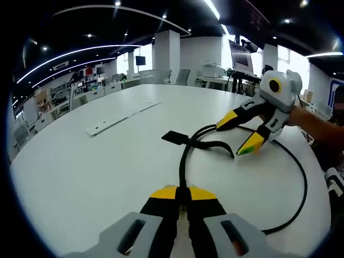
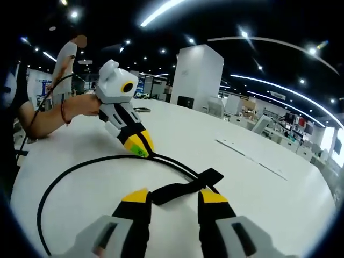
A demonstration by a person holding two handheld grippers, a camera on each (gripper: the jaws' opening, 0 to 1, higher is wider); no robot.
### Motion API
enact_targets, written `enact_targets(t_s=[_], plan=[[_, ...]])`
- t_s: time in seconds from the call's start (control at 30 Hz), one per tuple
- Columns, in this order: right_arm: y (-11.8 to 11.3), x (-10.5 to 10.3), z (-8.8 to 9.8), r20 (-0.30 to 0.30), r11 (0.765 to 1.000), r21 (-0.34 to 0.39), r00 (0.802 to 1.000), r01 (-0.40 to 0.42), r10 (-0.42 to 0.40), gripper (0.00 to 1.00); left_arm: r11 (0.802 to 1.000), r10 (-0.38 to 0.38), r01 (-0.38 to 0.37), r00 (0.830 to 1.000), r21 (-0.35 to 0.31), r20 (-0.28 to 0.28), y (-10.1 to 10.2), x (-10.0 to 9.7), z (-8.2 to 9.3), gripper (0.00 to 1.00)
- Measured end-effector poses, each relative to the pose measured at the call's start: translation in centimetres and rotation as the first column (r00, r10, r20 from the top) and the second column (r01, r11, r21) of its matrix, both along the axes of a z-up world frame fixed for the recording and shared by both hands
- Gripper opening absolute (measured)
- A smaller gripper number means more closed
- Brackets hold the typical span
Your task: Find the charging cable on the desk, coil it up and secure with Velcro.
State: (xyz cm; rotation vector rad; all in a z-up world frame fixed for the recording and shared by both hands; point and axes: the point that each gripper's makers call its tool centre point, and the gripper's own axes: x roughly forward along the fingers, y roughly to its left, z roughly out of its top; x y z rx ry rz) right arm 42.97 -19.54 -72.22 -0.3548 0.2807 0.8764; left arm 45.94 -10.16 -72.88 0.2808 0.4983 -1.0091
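I see the white desk (image 1: 80,172) under both claws. The black charging cable (image 2: 59,183) loops between them. My left gripper (image 1: 183,194) is pressed together, pinching the cable. My right gripper (image 2: 173,200) is spread around the Velcro strap (image 2: 183,187).

On the white table (image 1: 80,172) I count one black charging cable (image 1: 301,177), one black Velcro strap (image 2: 183,188) on it, one long white strip (image 1: 121,117), and two yellow-tipped grippers, left (image 1: 183,196) and right (image 2: 174,201).
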Motion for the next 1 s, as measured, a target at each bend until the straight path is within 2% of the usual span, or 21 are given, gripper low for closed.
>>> enact_targets(t_s=[0.23, 0.47, 0.63, 1.0], plan=[[0.7, 0.2, -0.2, -0.007, 1.000, 0.025, 1.000, -0.010, 0.011, 0.36, 1.000, -0.002, 0.002, 1.000, -0.004, -0.001, 0.0, 0.0, 0.0, 0.06], [0.8, 0.7, -1.2, -0.026, 1.000, 0.023, 1.000, -0.010, 0.011, 0.35, 1.000, -0.002, 0.002, 1.000, -0.005, 0.000, 0.0, 0.0, 0.0, 0.06], [0.7, 1.5, -1.1, -0.013, 0.999, 0.032, 1.000, -0.003, 0.004, 0.30, 1.000, -0.003, 0.003, 1.000, -0.006, 0.000, -0.1, 0.0, 0.0, 0.06], [0.5, 2.3, -0.7, 0.026, 1.000, 0.025, 1.000, 0.007, -0.008, 0.26, 1.000, -0.005, 0.005, 1.000, -0.007, 0.001, -0.2, 0.1, 0.0, 0.06]])
